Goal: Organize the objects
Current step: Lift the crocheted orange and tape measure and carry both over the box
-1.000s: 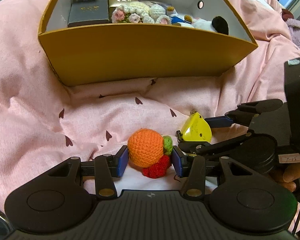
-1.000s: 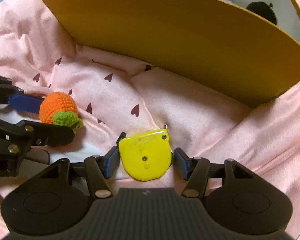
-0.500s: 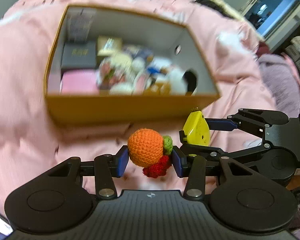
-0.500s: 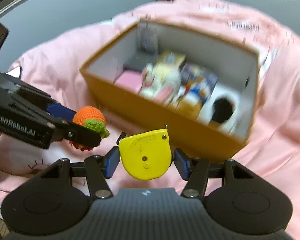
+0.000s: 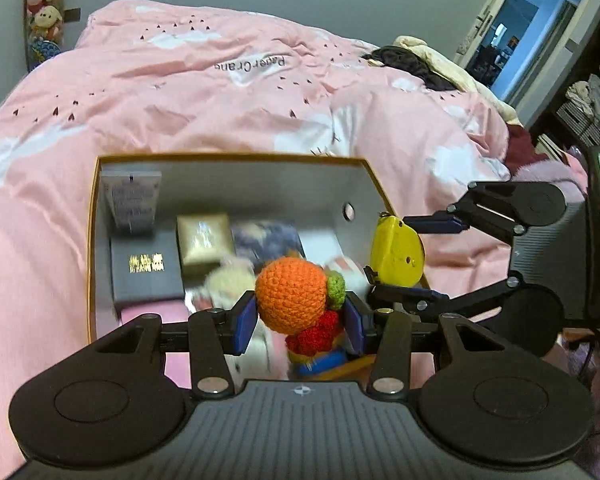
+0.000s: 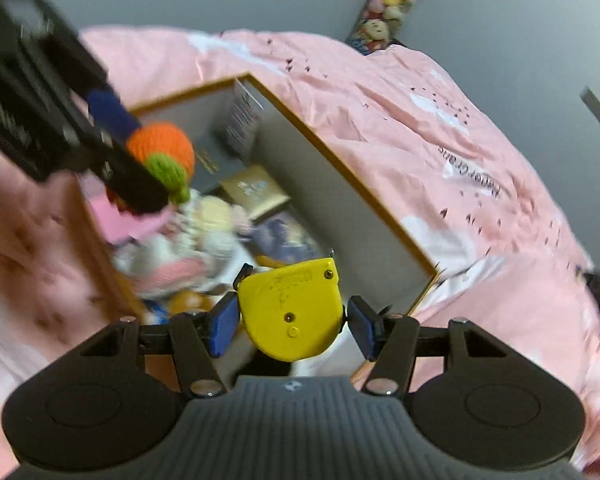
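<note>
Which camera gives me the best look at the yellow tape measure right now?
The right wrist view: the yellow tape measure sits face-on between the right gripper fingers, sharp and unobstructed. The left wrist view shows it smaller, edge-on at an angle, over the box's right side.

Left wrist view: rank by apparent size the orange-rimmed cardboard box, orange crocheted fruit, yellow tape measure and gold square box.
1. Orange-rimmed cardboard box.
2. Orange crocheted fruit, though nearness to the camera enlarges it.
3. Yellow tape measure and gold square box: alike, unranked.
</note>
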A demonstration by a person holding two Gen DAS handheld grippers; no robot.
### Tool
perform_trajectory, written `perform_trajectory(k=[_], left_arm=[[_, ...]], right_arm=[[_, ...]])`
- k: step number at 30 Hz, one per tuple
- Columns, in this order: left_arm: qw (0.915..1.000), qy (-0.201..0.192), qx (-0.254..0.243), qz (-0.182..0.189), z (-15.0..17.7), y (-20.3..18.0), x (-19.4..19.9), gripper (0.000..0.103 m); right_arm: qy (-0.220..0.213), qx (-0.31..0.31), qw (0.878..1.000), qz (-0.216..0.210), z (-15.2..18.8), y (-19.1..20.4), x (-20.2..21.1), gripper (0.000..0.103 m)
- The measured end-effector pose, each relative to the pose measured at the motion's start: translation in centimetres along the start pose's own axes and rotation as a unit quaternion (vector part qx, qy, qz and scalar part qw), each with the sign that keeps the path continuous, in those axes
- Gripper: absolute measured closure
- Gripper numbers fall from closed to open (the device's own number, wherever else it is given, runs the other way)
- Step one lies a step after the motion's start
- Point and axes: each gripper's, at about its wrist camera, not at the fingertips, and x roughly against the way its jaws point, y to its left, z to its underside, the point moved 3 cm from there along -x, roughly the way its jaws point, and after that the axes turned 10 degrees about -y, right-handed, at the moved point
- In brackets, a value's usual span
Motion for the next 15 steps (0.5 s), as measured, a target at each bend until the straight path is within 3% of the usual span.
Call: perform_trajectory(k=[7,15], left_arm=[[0.9996,0.006,0.027,-0.001,-1.4,2.2,-3.2,0.051],[0.9986,0.016,0.051,0.002,-1.8,4.2,-5.3,0.051]], right_arm=[[0.06,0.124,0.991,0.001,-0.3,-2.0,-5.9,0.042],[0.145,0.195,0.97,-0.028,0.4,-2.2,-11.7,0.042]])
